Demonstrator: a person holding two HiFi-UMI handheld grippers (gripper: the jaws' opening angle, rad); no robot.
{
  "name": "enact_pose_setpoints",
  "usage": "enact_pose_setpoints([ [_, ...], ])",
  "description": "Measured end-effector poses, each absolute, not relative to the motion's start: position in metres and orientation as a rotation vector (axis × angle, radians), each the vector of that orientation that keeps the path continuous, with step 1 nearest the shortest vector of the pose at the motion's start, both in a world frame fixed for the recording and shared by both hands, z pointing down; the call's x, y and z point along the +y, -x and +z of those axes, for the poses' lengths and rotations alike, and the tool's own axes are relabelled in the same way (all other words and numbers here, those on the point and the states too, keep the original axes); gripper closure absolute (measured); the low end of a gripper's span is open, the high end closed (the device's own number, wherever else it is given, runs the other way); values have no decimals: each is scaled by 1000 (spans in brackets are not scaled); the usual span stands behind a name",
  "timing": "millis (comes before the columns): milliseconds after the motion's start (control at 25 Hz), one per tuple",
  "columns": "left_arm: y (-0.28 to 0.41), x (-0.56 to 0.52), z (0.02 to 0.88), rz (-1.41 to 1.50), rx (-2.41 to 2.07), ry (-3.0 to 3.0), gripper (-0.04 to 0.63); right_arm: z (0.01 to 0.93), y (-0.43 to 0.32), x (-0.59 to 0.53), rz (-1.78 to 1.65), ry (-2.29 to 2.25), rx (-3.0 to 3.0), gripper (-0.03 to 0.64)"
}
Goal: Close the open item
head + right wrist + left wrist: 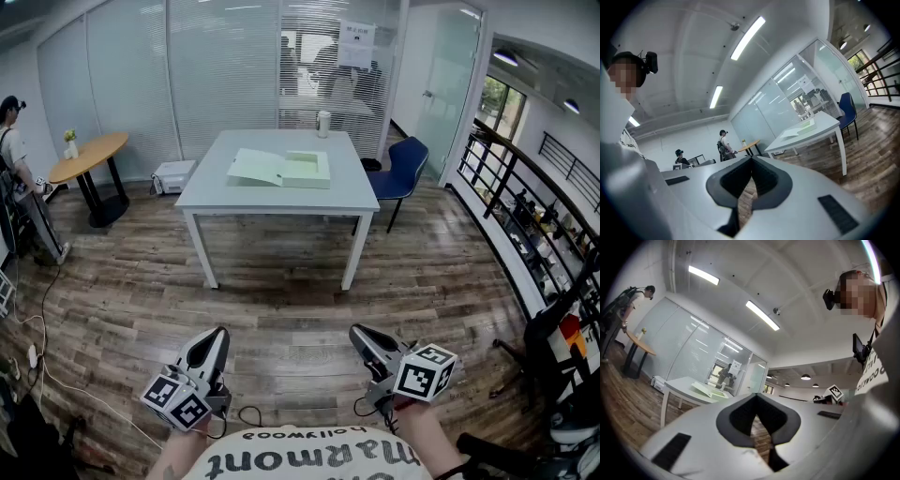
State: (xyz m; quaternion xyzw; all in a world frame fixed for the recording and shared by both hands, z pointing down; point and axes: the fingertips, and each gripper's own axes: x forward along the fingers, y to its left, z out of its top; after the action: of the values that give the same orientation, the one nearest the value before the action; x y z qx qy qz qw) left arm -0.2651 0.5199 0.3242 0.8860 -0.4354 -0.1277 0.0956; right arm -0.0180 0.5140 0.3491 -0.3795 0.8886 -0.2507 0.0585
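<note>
An open flat box, pale green with its lid folded out to the left, lies on the white table far ahead of me. It shows small in the left gripper view, as the box, and in the right gripper view, as the box. My left gripper and right gripper are held low in front of my chest, well short of the table. Both are shut with nothing between their jaws, as the left gripper and right gripper show in their own views.
A white cylinder stands at the table's far edge. A blue chair sits at its right. A round wooden table and a person are at the left. Cables trail on the wooden floor. A railing runs along the right.
</note>
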Motion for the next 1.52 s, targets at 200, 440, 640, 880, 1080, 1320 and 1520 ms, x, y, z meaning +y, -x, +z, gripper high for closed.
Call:
enact_pose_setpoints([
  [200,268,501,327,-360,-1281,-2626,607,353,22,499,-762,1160,2697,617],
  [440,278,473,326,-345,-1256,-2645,607,356,27,473,-774,1188,2647,617],
  [640,284,459,321,-378,-1255,-2753,607,385,27,453,-885,1254,2530,617],
  [880,291,439,334,-422,-1193,-2710,607,440,25,438,-1002,1406,2510,617],
  [1080,294,418,354,-322,-1236,-2632,607,449,20,409,-1055,1474,2484,617],
  [1320,290,391,365,-257,-1250,-2631,609,443,43,365,-1026,1377,2576,617],
  [1520,299,352,375,-218,-1324,-2519,609,443,43,317,-1059,1334,2637,617],
])
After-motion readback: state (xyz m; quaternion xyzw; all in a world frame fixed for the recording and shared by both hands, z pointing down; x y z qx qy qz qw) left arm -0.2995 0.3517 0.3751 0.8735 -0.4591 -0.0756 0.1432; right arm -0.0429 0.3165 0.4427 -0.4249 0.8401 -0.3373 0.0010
